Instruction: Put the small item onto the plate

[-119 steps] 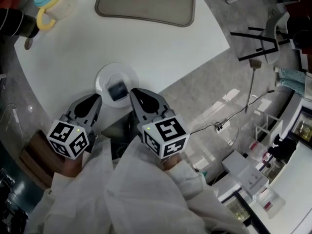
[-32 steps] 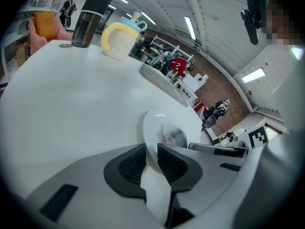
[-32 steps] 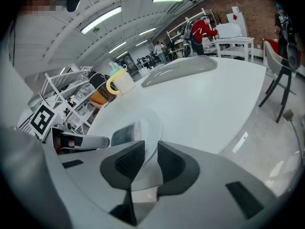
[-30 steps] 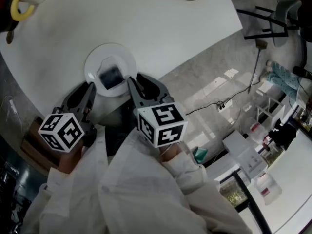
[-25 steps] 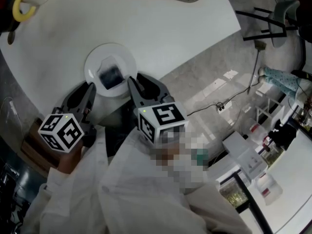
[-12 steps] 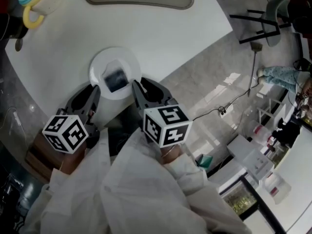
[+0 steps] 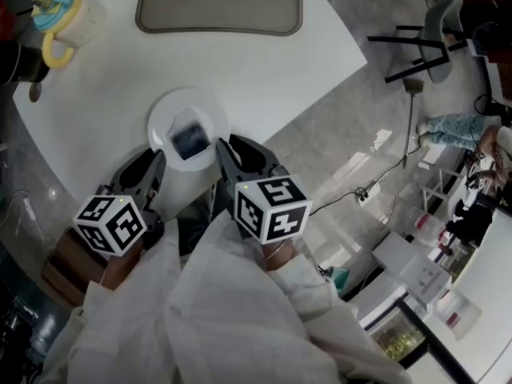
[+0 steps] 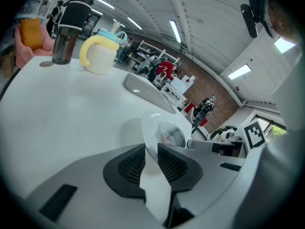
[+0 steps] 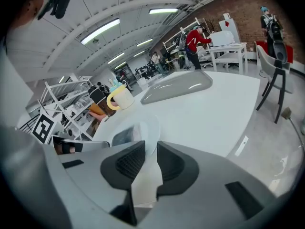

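Both of your grippers have the plate [image 7: 166, 117] by its rim. The left gripper [image 7: 158, 163] pinches the near-left edge in a narrow grip. The right gripper [image 7: 220, 146], whose jaws have just been closing, has the right edge between its pads. The small dark item [image 7: 189, 140] lies in the plate's middle, near the edge of the white table [image 7: 256, 70].

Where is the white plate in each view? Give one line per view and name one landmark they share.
Head view: the plate is left of centre, in the upper half.
Left gripper view: the plate is at centre, slightly low, seen nearly edge-on.
Right gripper view: the plate is just left of centre, slightly low.
Shared landmark: the yellow-handled mug, beyond the plate in all three.
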`<state>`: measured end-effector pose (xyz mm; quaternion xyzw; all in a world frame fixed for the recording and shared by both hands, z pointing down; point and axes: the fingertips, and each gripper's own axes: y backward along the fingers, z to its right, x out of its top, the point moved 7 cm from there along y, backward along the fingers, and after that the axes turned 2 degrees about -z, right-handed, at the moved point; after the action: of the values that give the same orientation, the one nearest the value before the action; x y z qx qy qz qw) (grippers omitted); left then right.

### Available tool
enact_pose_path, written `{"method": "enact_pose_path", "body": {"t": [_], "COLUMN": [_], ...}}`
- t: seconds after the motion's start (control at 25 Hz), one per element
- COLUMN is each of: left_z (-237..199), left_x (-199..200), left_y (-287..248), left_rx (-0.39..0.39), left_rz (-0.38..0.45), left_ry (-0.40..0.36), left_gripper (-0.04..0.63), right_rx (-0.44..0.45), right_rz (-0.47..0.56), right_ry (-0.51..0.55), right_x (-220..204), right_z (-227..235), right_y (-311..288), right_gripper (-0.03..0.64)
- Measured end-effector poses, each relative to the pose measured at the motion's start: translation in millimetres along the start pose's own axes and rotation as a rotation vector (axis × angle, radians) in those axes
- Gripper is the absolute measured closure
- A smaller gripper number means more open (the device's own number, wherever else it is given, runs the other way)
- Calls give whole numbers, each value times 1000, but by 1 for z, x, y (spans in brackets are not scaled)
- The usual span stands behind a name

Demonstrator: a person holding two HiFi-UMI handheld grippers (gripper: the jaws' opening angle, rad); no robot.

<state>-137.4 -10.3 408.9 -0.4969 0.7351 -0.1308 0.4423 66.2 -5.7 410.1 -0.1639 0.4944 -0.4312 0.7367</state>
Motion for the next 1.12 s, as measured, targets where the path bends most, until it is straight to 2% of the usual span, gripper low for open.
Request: {"method": "enact_pose_path", "body": {"t": [0.32,0.72,1.12], "left_z": [6,6,6], "left_x": [35,78,135], "left_y": [-26,-71,-119], "left_rx": [21,21,52], "left_rz": [28,27,83], "left_ry": [-2,4,26], "left_gripper": [516,515,515], "right_rx": [58,75,105], "right_rz": [-31,-65,-67], "right_ry": [69,65,76], "right_x": [51,100,165], "right_z": [23,58,93], "right_y": [-22,-51,-87], "right_gripper": [534,534,535]}}
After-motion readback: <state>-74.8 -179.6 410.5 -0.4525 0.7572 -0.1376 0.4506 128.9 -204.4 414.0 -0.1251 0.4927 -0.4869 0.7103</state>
